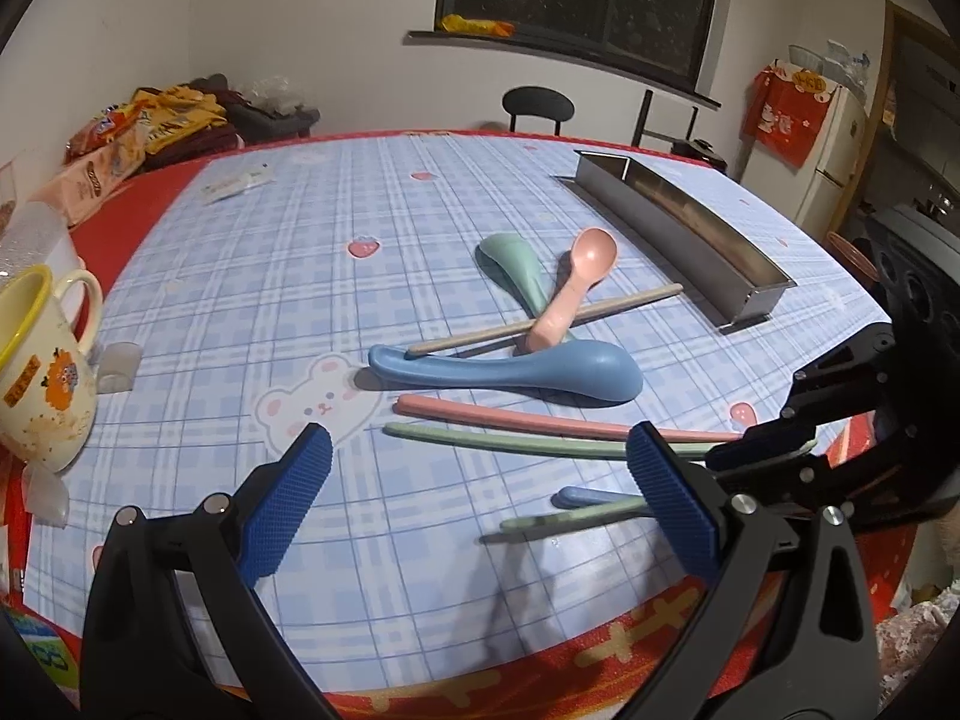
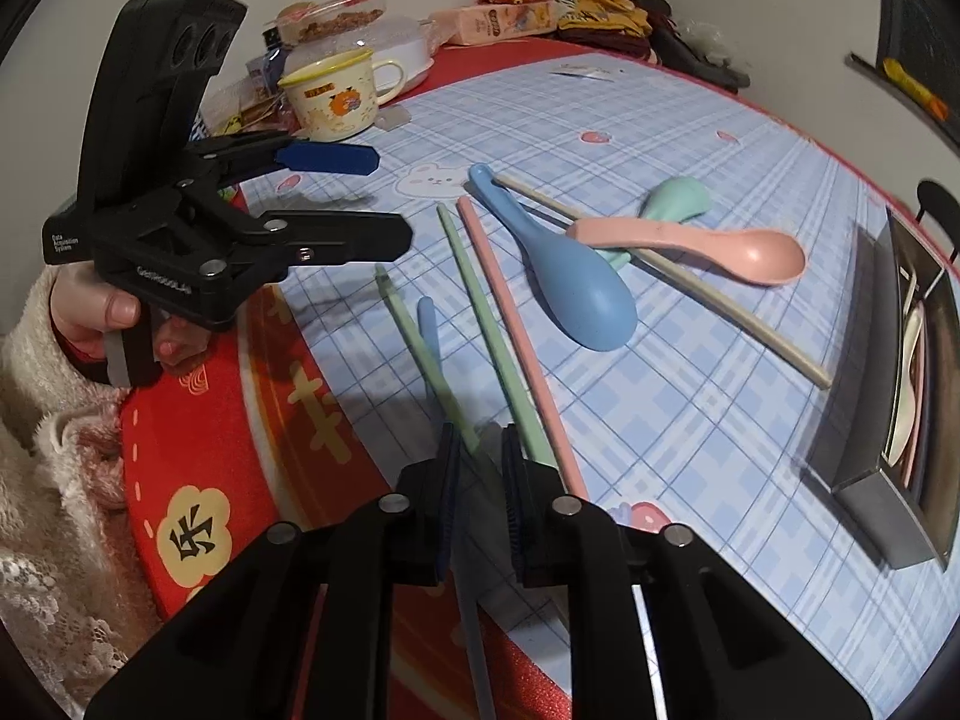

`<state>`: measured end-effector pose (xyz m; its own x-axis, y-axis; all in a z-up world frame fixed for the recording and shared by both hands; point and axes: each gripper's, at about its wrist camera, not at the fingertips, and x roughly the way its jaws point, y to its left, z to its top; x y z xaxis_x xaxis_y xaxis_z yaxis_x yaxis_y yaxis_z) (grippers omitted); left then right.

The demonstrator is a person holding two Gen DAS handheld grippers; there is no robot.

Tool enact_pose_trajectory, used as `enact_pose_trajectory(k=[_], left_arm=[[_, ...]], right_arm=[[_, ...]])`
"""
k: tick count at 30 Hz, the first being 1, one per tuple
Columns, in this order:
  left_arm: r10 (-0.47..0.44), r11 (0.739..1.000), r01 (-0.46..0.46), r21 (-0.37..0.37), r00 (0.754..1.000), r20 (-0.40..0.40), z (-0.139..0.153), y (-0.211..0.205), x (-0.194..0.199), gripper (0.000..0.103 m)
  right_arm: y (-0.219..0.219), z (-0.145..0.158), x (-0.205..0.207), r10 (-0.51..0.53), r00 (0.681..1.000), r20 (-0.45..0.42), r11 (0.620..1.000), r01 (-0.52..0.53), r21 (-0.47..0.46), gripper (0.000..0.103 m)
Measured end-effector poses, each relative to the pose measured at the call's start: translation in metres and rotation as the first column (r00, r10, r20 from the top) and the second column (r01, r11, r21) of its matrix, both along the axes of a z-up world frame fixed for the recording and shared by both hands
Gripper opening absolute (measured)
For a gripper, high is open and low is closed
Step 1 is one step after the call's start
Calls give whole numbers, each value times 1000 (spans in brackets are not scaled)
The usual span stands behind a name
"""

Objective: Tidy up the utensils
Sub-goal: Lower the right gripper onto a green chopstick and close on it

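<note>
Right gripper [image 2: 480,450] is hovering low over the near edge of the tabletop [image 2: 690,420], jaws drawn nearly together and pinching two thin sticks: a green chopstick [image 2: 414,336] and a blue chopstick [image 2: 429,330]. Both are running lengthwise out from the jaws, tips pointing away across the cloth, lifted a little off it judging by their shadows.

Left gripper [image 1: 474,480] is idling, jaws spread wide, holding nothing, pointing down at the cloth.

Still lying loose: a second green chopstick [image 2: 486,324] and a pink chopstick [image 2: 516,336], side by side, just right of the held pair. Further out a blue spoon [image 2: 576,288], a pink spoon [image 2: 720,249], a green spoon [image 2: 675,198] and a beige chopstick [image 2: 690,294] are crossing in a heap.

The metal tray [image 2: 864,480] is sitting well off to the right of the right gripper, its long axis roughly parallel to the held sticks, some utensils already inside. Right hand is nearer it. My reading: the carry goes rightward over the heap, so lift first; open cloth is lying beside the tray. Table edge is close under the jaws, a dropped stick could roll off.
</note>
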<state>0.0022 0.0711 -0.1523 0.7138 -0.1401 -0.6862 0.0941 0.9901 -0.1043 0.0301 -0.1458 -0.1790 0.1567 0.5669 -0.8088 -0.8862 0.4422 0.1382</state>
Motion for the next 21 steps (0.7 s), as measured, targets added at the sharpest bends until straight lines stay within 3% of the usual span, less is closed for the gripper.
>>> enact_pose_trajectory(k=[5, 15, 21], left_arm=[[-2, 1000, 2, 7, 1000, -4, 3, -1, 0, 97], [-16, 999, 14, -51, 999, -41, 0, -4, -5, 96], [-31, 999, 30, -41, 999, -43, 2, -10, -10, 96]], right_arm=[[-3, -2, 4, -14, 998, -64, 1000, 15, 23, 13], [9, 2, -4, 33, 999, 21, 998, -32, -59, 12], [10, -2, -8, 59, 996, 63, 990, -51, -129, 12]])
